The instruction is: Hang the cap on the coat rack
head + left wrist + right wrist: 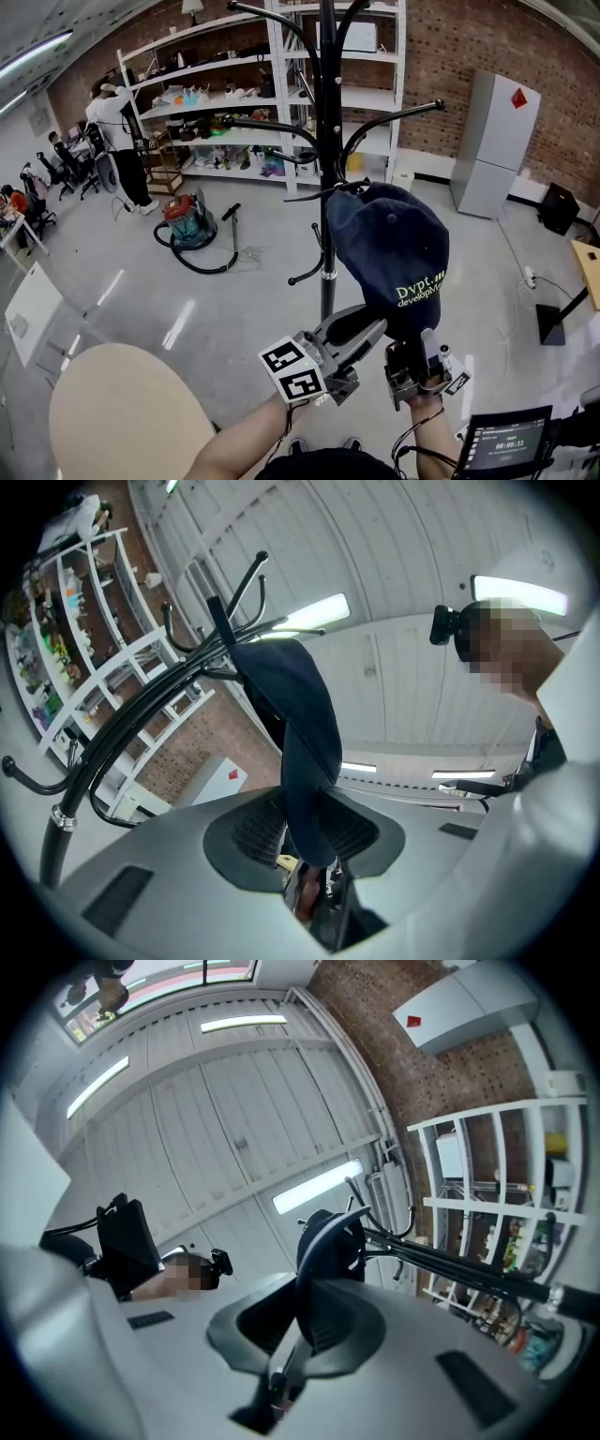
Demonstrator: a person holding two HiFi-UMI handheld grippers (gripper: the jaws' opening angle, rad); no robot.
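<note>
- Left gripper (367,326) (306,829): jaws pinched tight on the dark fabric at the lower edge of the cap (394,246) (298,719), angled up and to the right from its marker cube.
- Left forearm (242,442): bare, rising from the near edge and reaching forward toward the rack.
- Right gripper (421,345) (302,1321): jaws nearly together, clamped on the cap's thin rim edge (326,1241), pointing steeply upward just right of the left gripper.
- Right wrist (427,419): upright below its gripper, cables trailing along it.
- Navy cap: held aloft by both grippers, just right of the pole of the black coat rack (327,141) (141,714) (450,1265) — crown up against a lower curved hook arm; resting on it or not, impossible to tell.
- Surroundings: round beige table (122,412) near left, white shelving (234,84) far behind the rack.
</note>
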